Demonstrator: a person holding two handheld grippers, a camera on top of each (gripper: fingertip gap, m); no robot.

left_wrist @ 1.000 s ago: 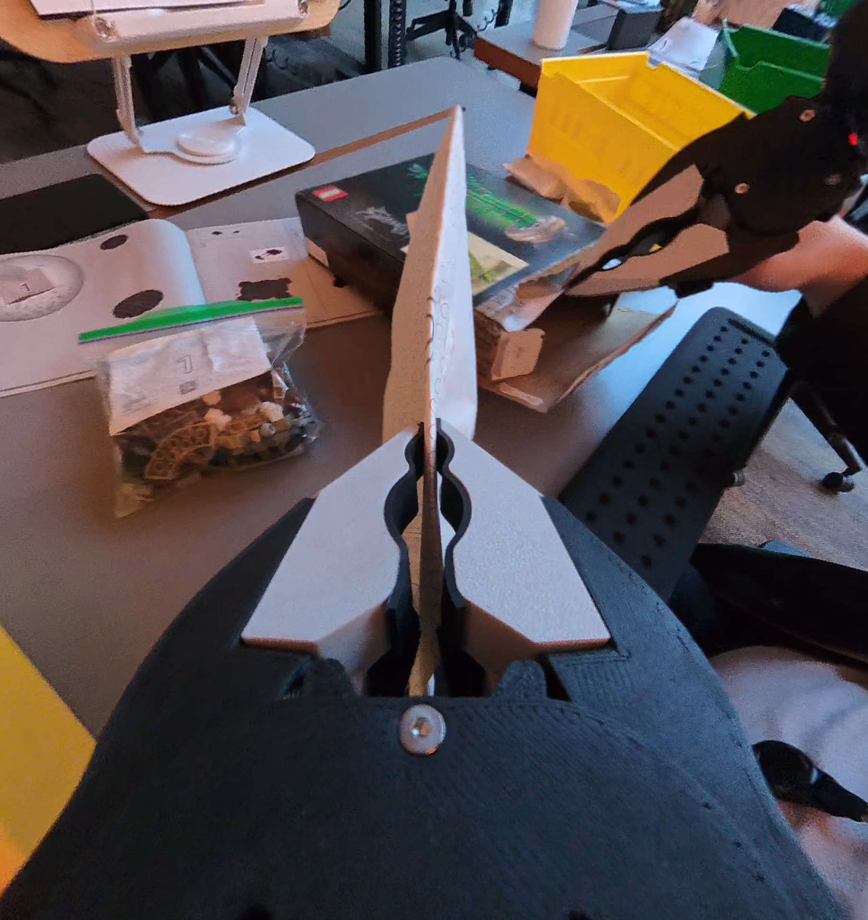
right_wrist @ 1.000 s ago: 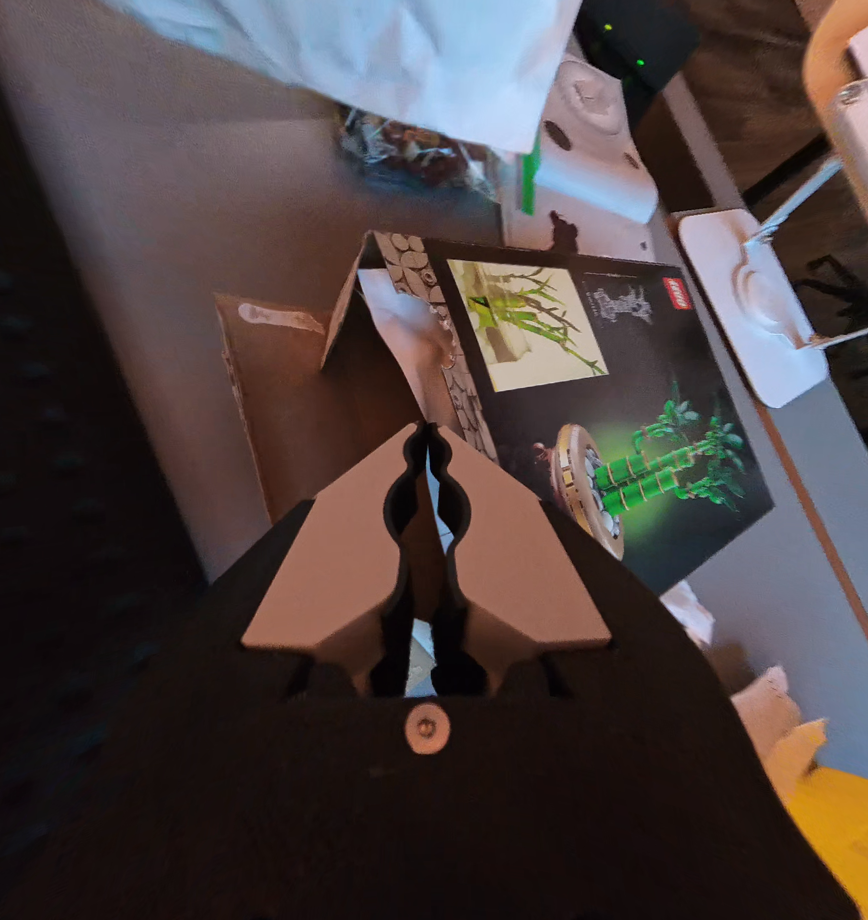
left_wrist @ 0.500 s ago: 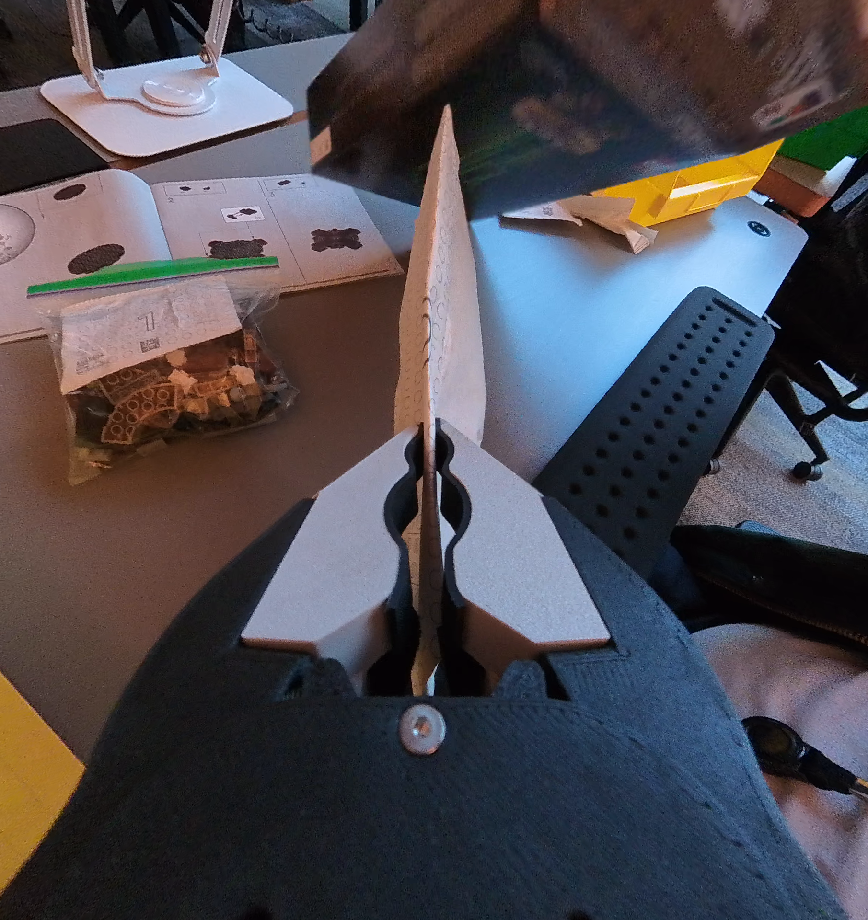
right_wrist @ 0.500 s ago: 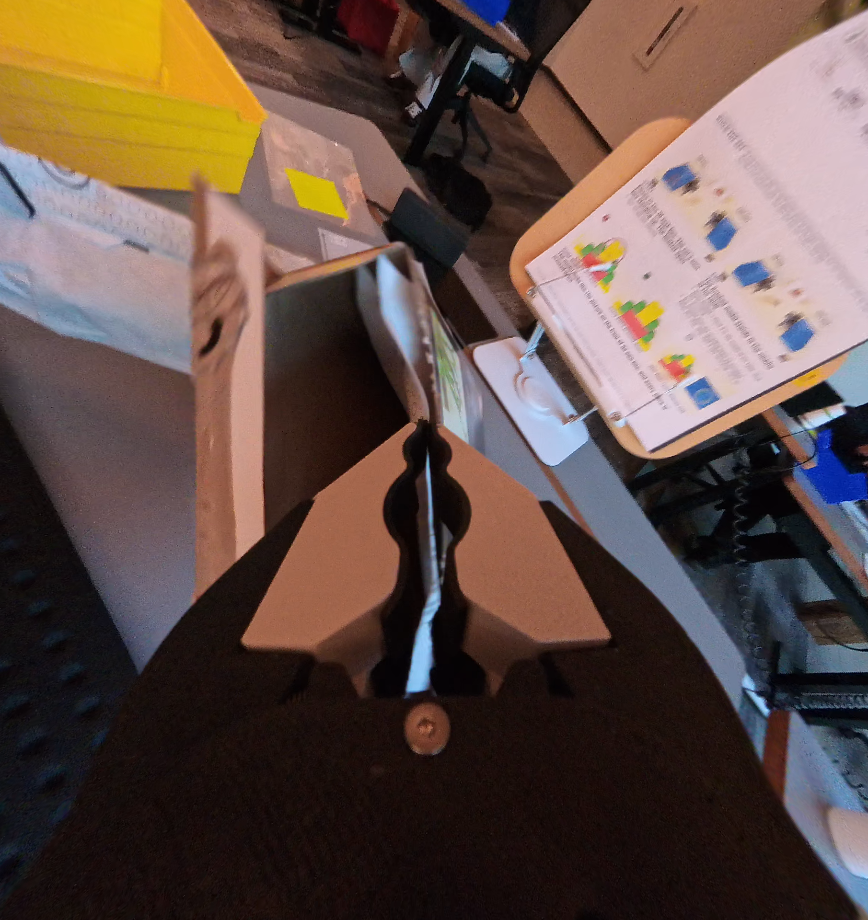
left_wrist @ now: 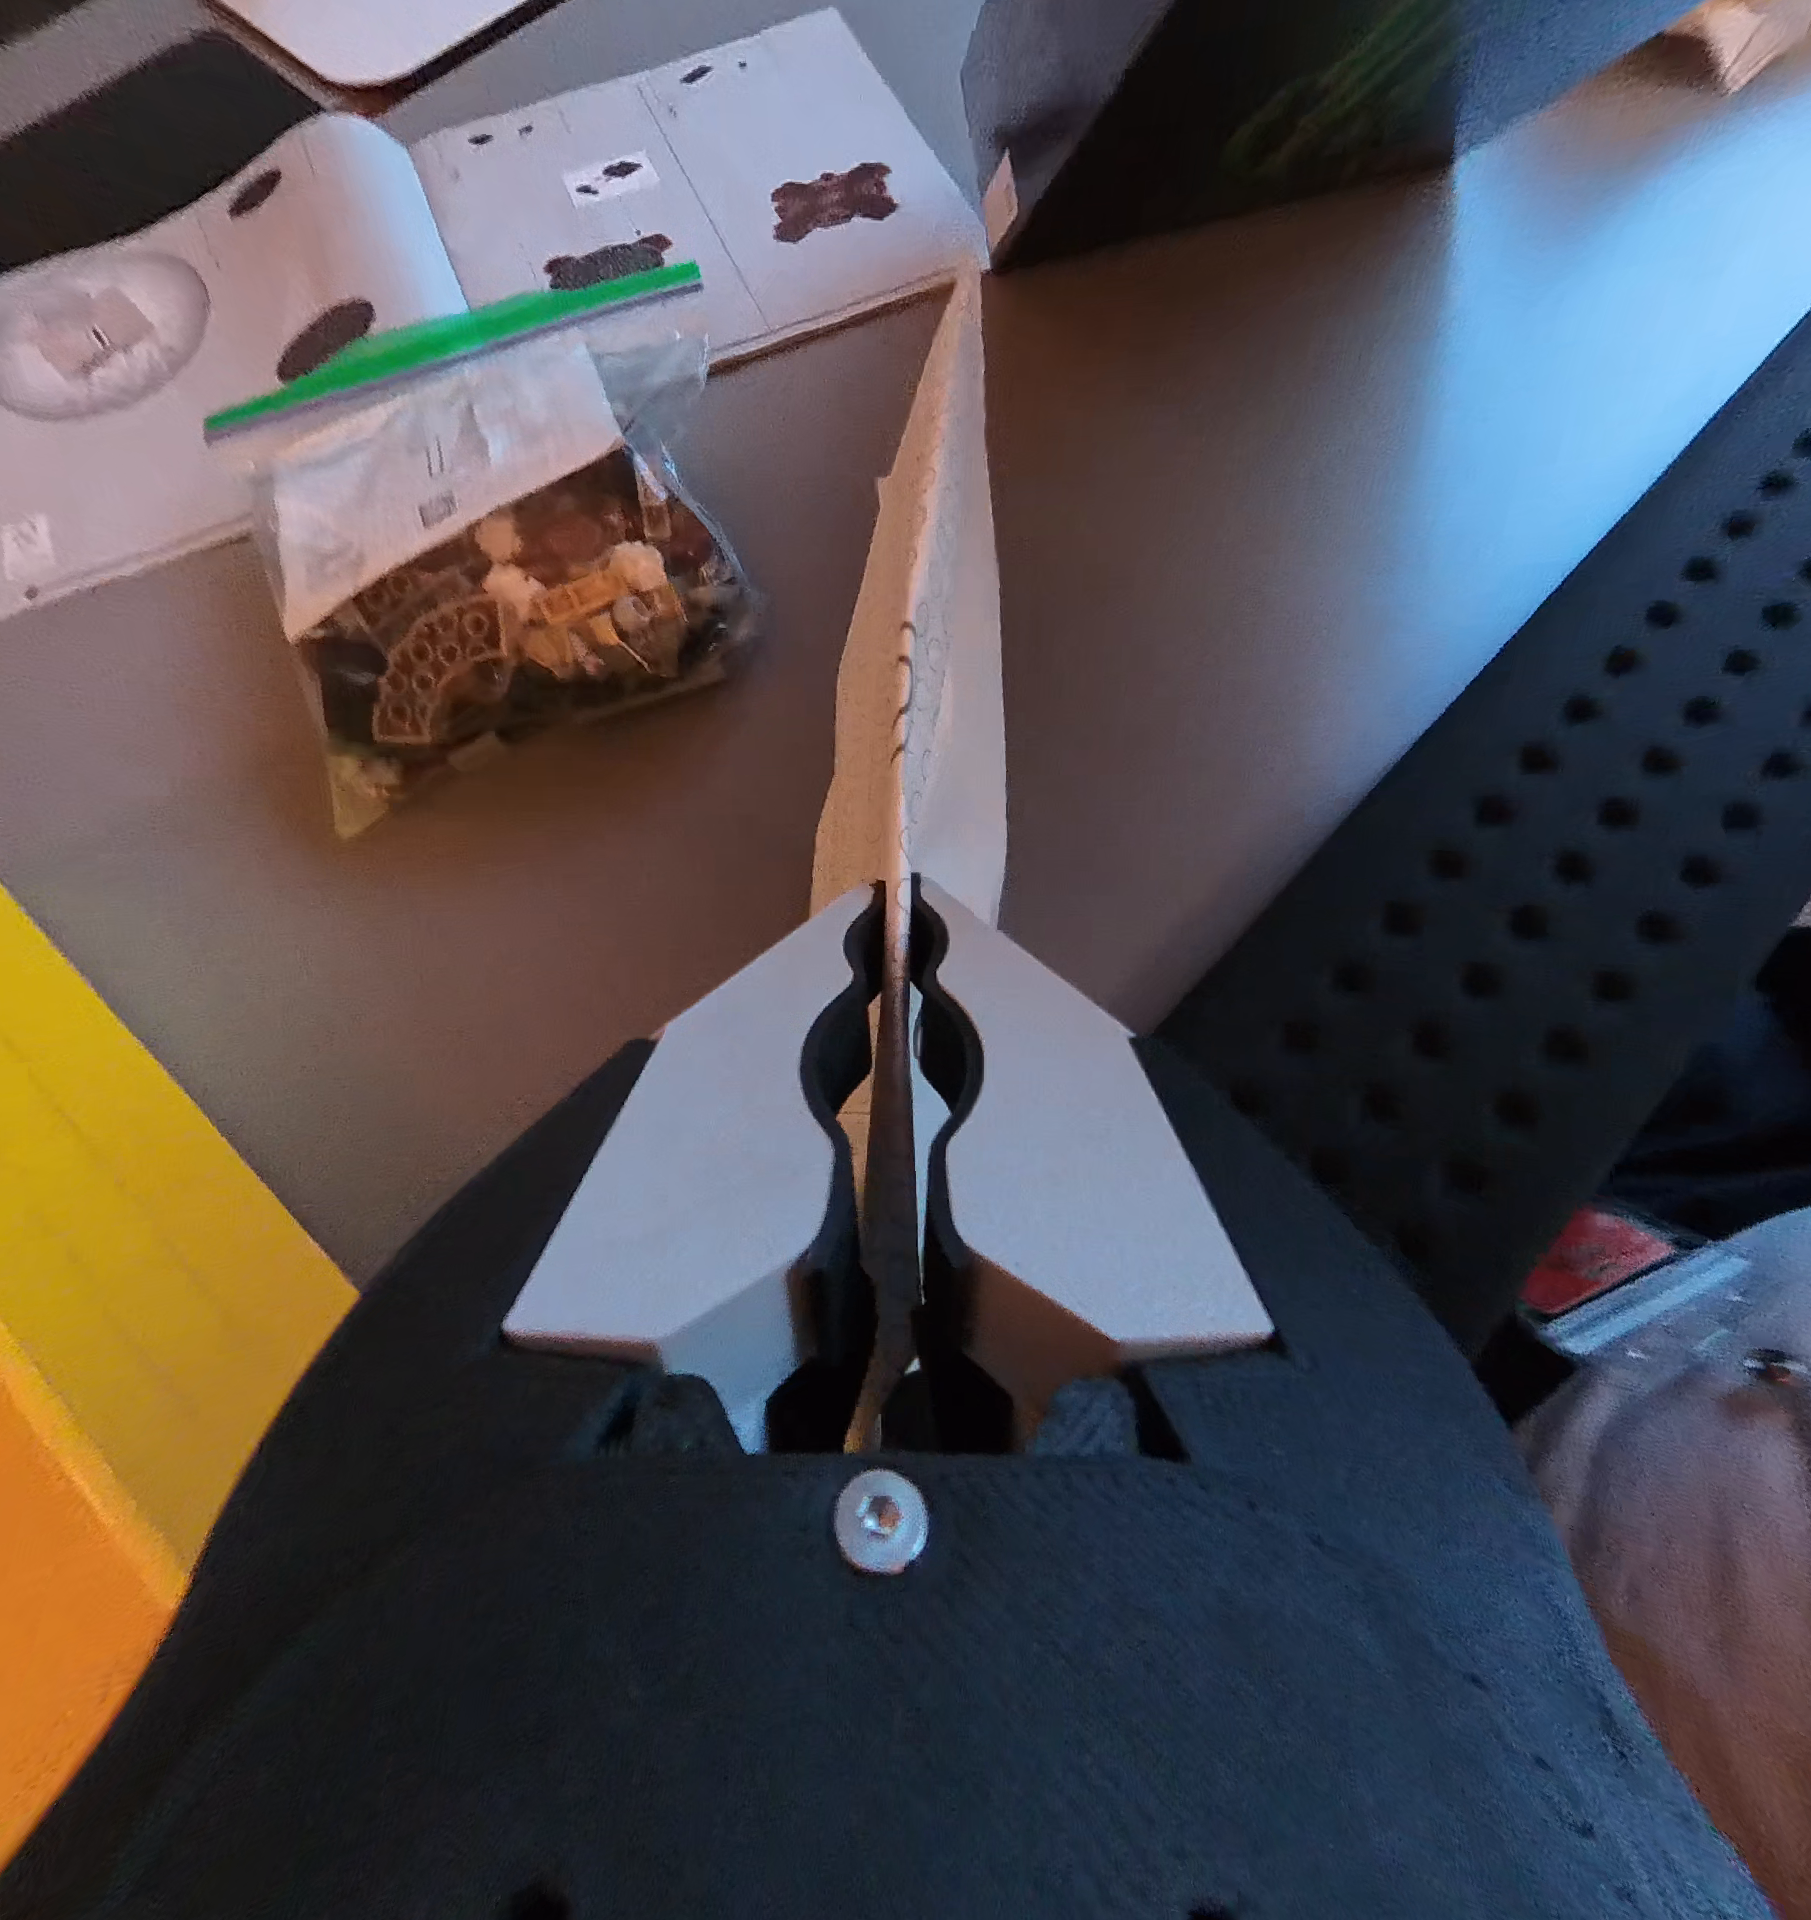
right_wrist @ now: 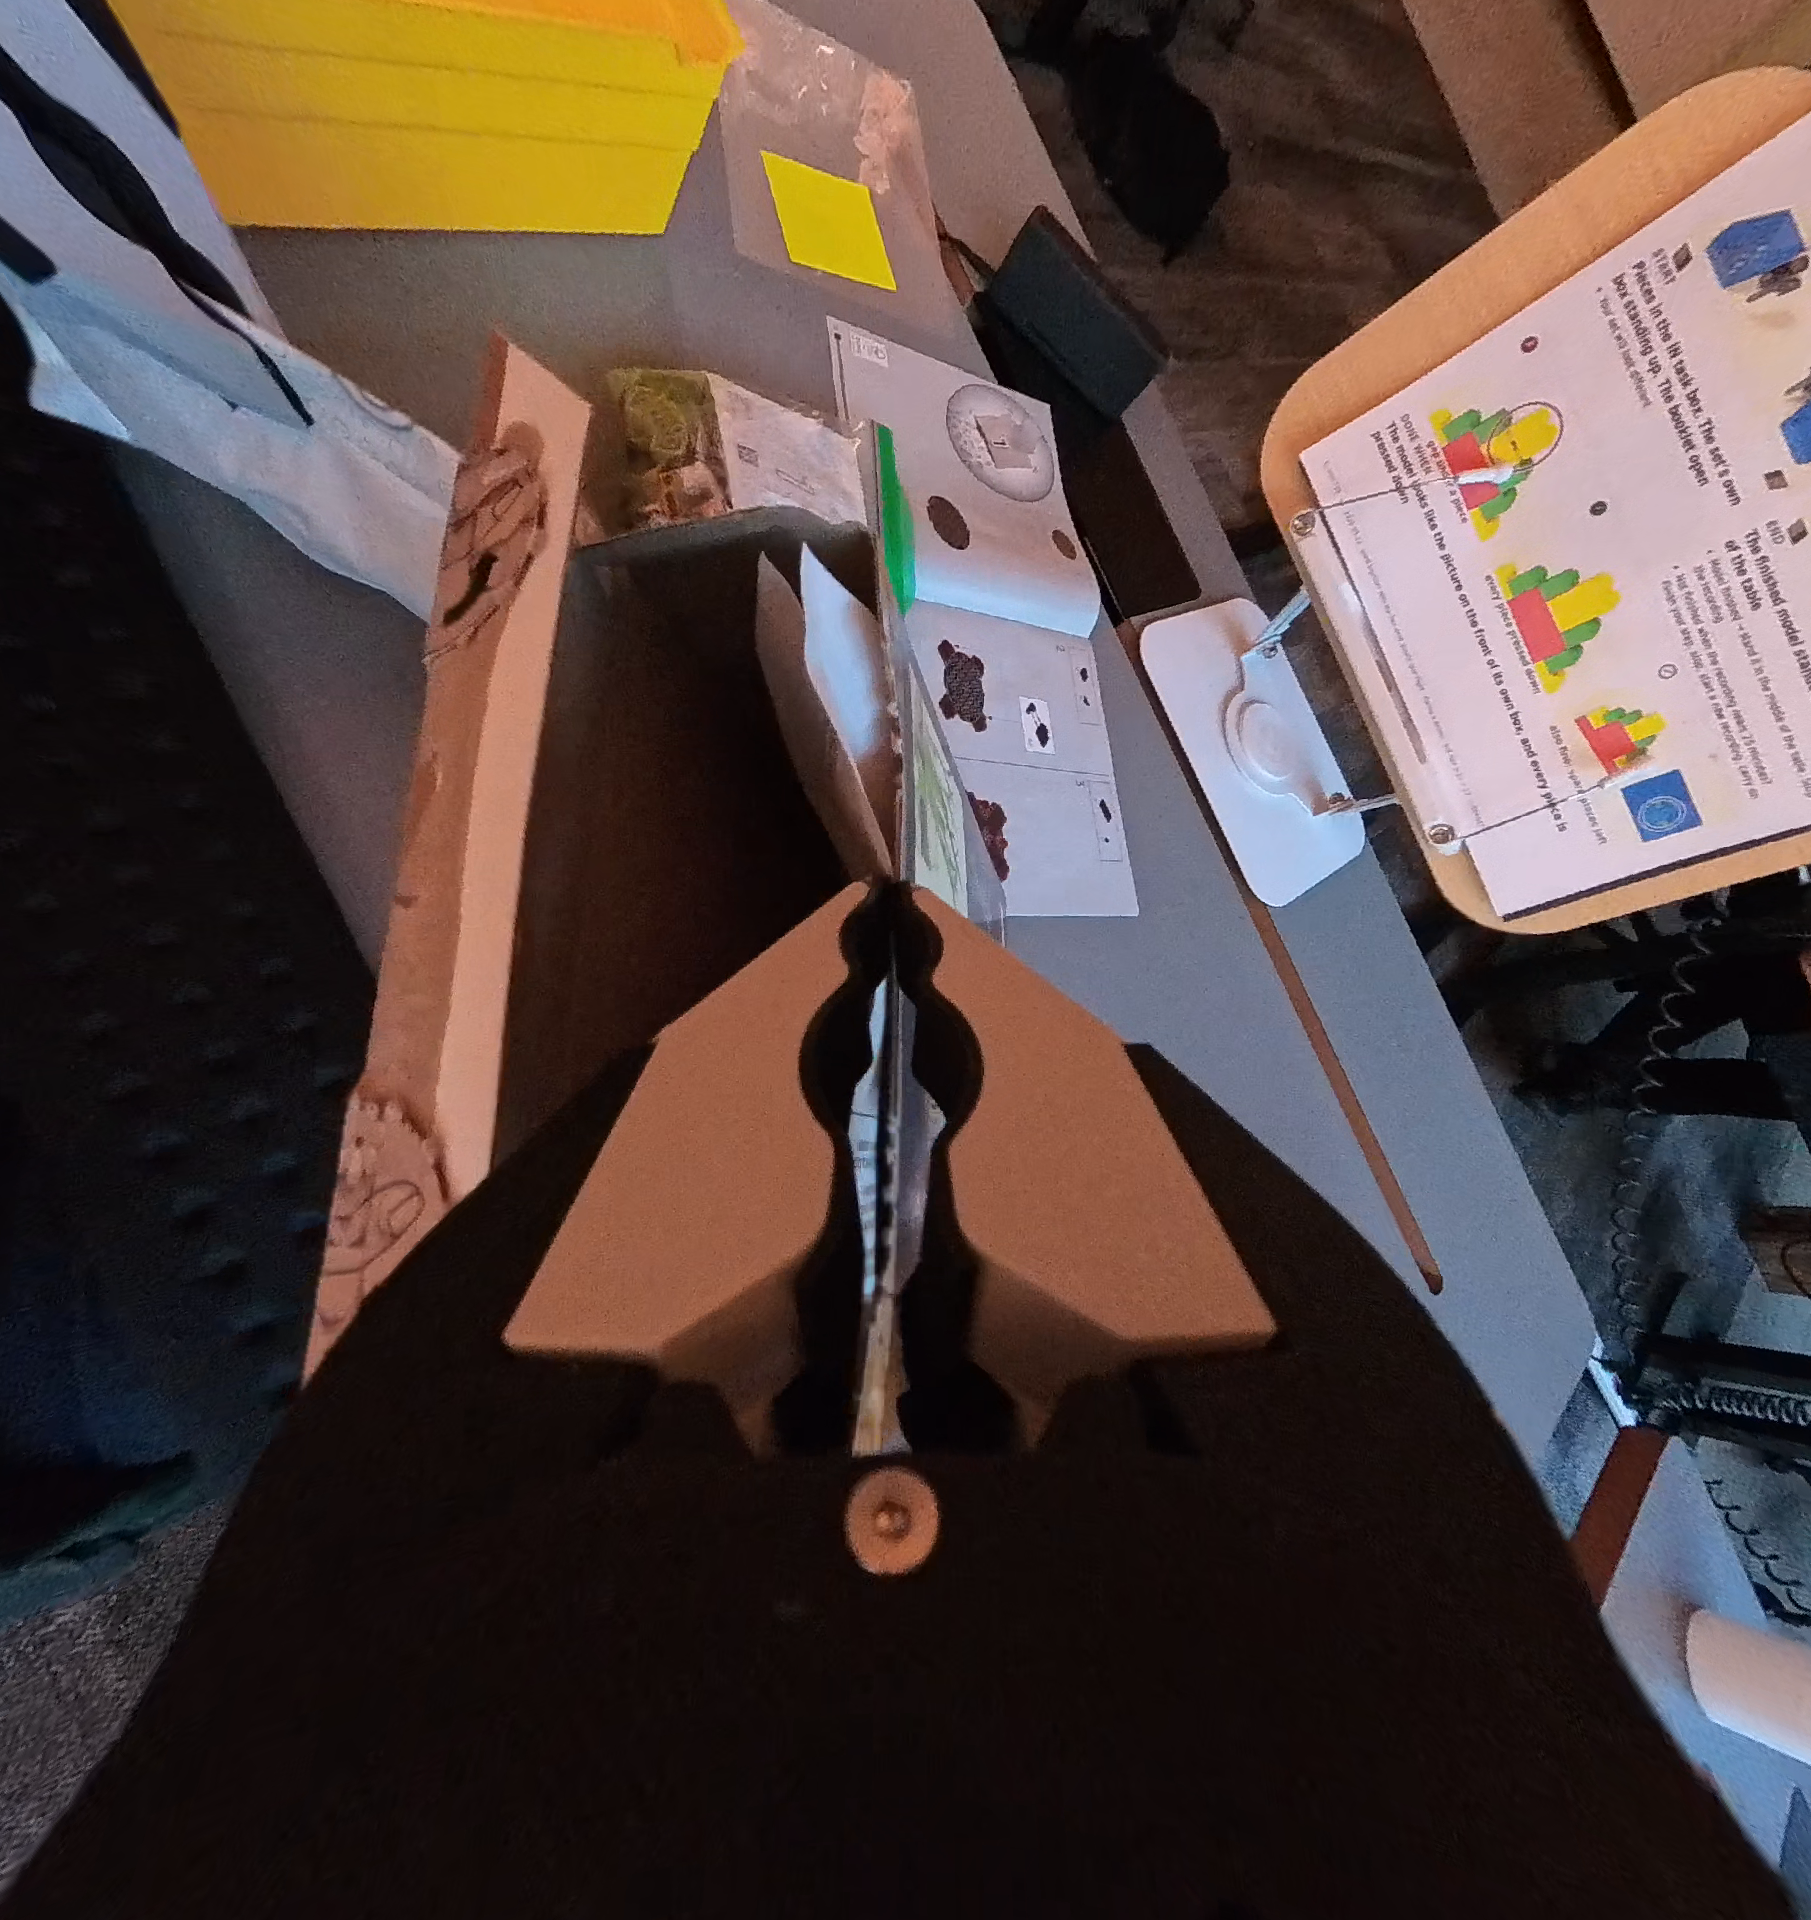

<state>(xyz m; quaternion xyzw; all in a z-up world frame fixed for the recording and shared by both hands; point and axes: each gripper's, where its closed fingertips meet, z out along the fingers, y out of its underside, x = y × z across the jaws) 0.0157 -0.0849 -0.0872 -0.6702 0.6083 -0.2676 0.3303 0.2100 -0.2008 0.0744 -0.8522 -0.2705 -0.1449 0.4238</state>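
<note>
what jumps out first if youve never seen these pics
Front and centre in the left wrist view, the left claw is shut on a thin white paper bag standing edge-on. Left of it on the grey table lies a clear zip bag of bricks. In the right wrist view, the right claw pinches the open box's flap.

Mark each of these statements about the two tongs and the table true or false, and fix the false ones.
1. The left tongs are shut on a white paper bag. True.
2. The zip bag of bricks has a red seal. False: the seal is green.
3. The right tongs are open and empty. False: they are shut on the flap of the dark toy box.
4. An open instruction booklet lies on the grey table beyond the zip bag. True.
5. The bin is blue. False: it is yellow.
</note>
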